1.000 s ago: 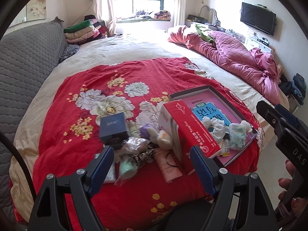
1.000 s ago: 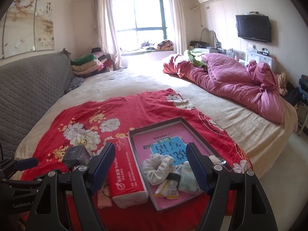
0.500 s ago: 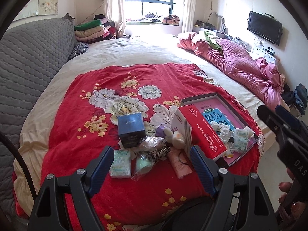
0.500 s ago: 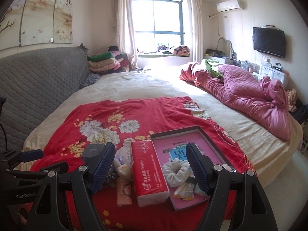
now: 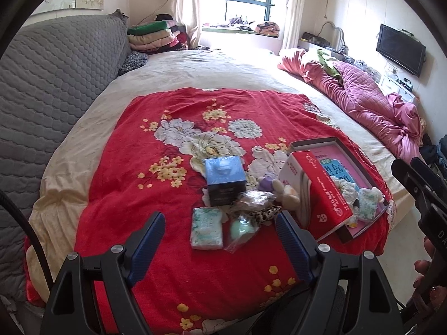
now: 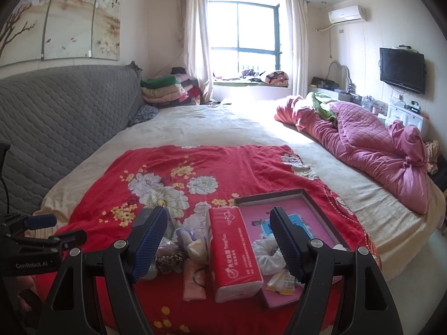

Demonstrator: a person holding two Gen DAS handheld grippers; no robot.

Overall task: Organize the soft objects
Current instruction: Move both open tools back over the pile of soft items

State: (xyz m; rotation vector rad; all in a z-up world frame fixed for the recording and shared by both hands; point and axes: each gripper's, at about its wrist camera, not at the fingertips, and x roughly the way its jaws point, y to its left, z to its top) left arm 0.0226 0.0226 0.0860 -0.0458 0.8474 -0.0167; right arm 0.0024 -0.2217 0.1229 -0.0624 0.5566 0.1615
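Your left gripper (image 5: 219, 247) and right gripper (image 6: 219, 244) both hang spread and empty above the red floral blanket (image 5: 145, 184). A red tissue pack (image 6: 233, 254) leans on the pink tray (image 6: 313, 212)

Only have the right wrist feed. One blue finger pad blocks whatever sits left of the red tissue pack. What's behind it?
Observer: A cube-shaped box with a blue top and black sides stands there on the red floral blanket.
Operator: Anything nearer than that?
Observer: A pale green flat tissue packet lies flat on the blanket, beside a clear plastic bag with a mint green round piece inside.
Operator: Left gripper state?
Observer: The left gripper is open and holds nothing.
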